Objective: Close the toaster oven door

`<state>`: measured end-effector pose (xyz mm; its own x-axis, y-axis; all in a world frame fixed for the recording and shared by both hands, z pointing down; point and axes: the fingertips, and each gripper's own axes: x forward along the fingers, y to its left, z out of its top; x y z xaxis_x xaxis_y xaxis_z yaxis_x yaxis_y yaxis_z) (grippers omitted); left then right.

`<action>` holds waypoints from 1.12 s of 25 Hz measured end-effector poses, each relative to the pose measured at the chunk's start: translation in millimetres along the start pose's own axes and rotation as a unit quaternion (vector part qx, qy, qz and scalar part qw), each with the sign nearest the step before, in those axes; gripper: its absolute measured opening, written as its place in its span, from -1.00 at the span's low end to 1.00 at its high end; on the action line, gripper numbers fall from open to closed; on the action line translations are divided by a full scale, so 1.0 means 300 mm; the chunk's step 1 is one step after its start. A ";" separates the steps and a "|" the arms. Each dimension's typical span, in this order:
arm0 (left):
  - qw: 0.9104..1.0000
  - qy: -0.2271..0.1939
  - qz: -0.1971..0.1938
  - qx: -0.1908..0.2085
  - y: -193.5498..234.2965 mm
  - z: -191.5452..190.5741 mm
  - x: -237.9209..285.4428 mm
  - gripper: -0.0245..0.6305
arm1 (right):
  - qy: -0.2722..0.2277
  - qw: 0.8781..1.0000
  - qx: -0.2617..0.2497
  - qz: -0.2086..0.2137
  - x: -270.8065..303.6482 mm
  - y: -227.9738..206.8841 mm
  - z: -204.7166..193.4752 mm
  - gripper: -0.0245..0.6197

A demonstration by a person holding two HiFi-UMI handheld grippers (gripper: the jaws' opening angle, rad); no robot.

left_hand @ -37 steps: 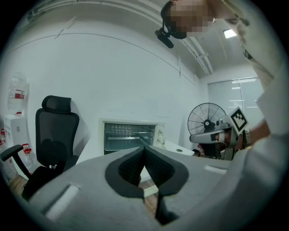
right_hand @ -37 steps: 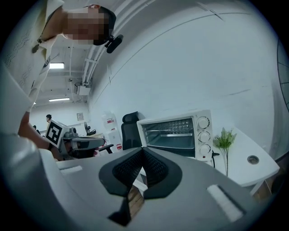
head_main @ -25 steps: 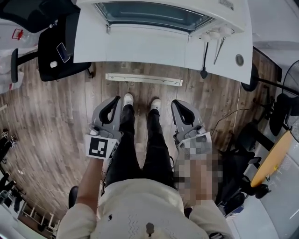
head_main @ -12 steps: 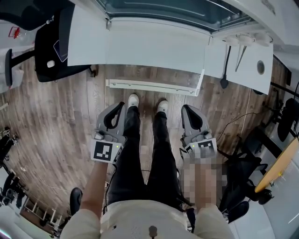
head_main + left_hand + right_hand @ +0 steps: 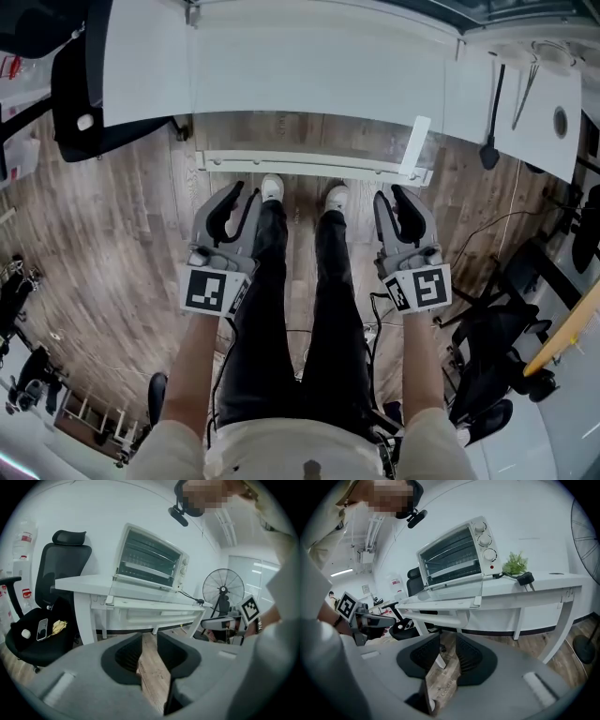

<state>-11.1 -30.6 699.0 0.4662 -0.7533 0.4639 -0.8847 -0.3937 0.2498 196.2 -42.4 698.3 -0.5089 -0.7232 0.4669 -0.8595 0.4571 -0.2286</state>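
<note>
Head view: left gripper (image 5: 234,202) and right gripper (image 5: 403,204) hang low beside the person's legs, well short of the toaster oven door (image 5: 309,166), which lies dropped open past the table (image 5: 300,75) edge.

Left gripper view: jaws have just been opening. The gap is narrow-ish with only floor in it, and the door (image 5: 145,592) sits higher up.

Right gripper view: same deal, part-open and empty.

My worry: coming up from underneath, a jaw clips the handle, or the glass gets slammed and the toaster oven (image 5: 459,555) shoves back.
</note>
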 end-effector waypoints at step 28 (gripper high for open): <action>0.997 -0.044 0.048 0.041 0.151 0.054 0.054 -0.19 | -0.052 0.998 -0.030 -0.005 0.089 -0.078 0.087 -0.11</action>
<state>-43.7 -69.1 704.2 0.3808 -0.8314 0.4047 -0.9241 -0.3574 0.1353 201.6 -85.8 693.9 -0.5056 -0.7759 0.3773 -0.8615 0.4776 -0.1722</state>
